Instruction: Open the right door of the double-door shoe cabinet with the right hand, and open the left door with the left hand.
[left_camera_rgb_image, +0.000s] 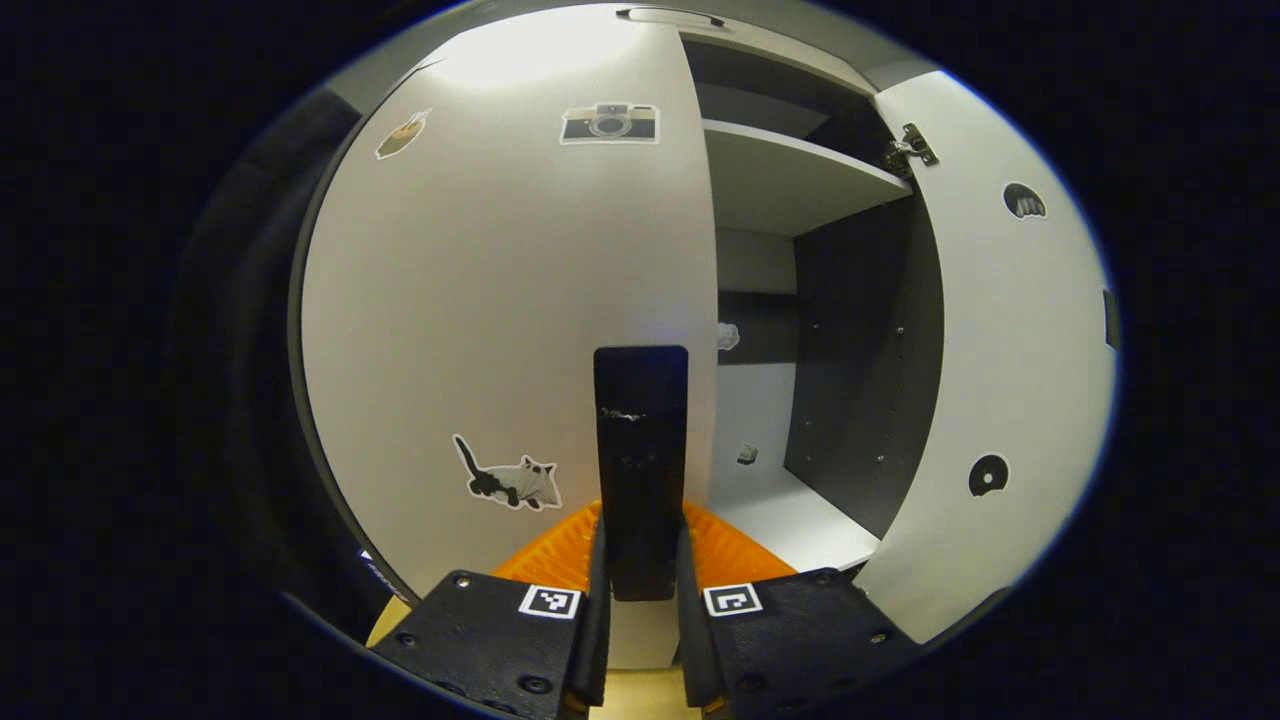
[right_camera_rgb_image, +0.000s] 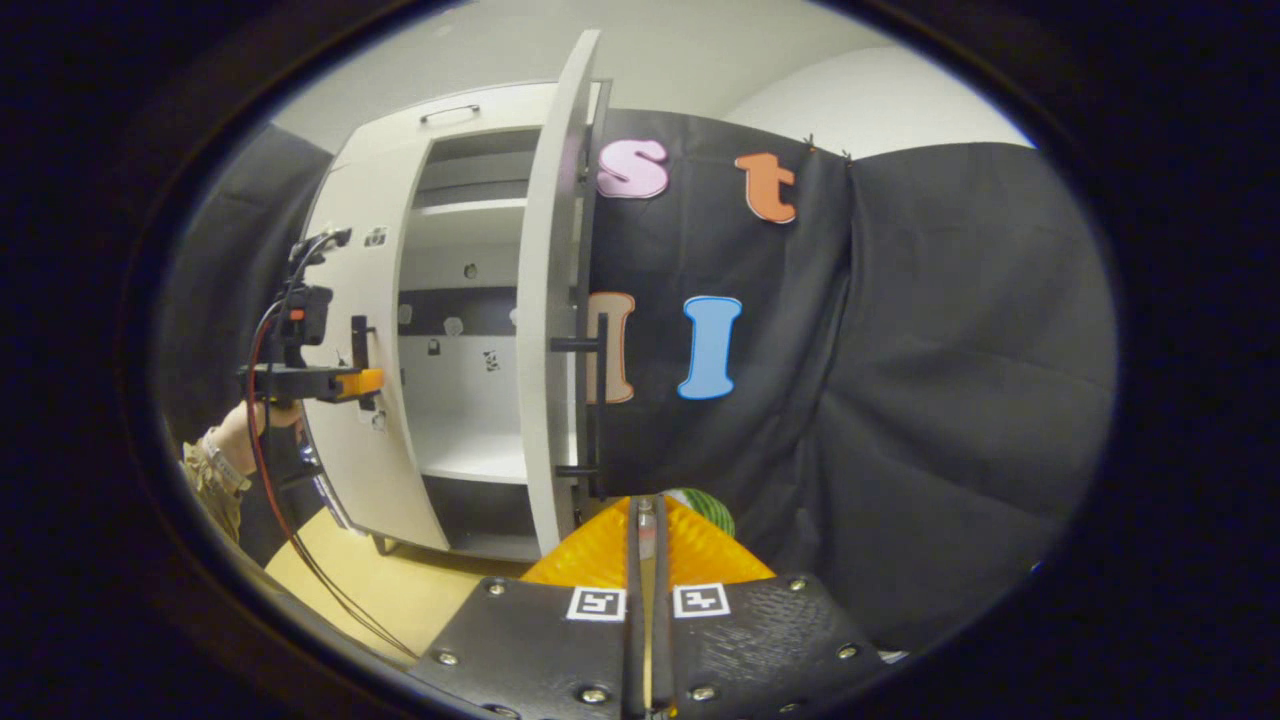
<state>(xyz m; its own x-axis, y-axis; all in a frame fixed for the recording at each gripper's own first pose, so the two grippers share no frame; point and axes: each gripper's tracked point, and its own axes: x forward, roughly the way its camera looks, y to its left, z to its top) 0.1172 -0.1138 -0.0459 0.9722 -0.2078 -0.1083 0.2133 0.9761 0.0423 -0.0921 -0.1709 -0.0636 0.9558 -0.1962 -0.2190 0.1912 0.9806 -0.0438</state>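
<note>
The white shoe cabinet (right_camera_rgb_image: 370, 400) stands on a pale wooden floor (right_camera_rgb_image: 400, 590) against black cloth walls. Its right door (right_camera_rgb_image: 548, 330) stands wide open, baring shelves (left_camera_rgb_image: 790, 180). The left gripper (left_camera_rgb_image: 640, 560) has its jaws clamped on the left door's handle (left_camera_rgb_image: 640, 440); cat and camera stickers dot that door (left_camera_rgb_image: 500, 300). The right gripper (right_camera_rgb_image: 645, 545) has its jaws pressed together, holding nothing.

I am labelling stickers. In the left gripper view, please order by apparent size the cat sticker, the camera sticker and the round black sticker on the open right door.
1. Cat sticker and camera sticker: similar, not ranked.
2. Round black sticker: smallest.
</note>
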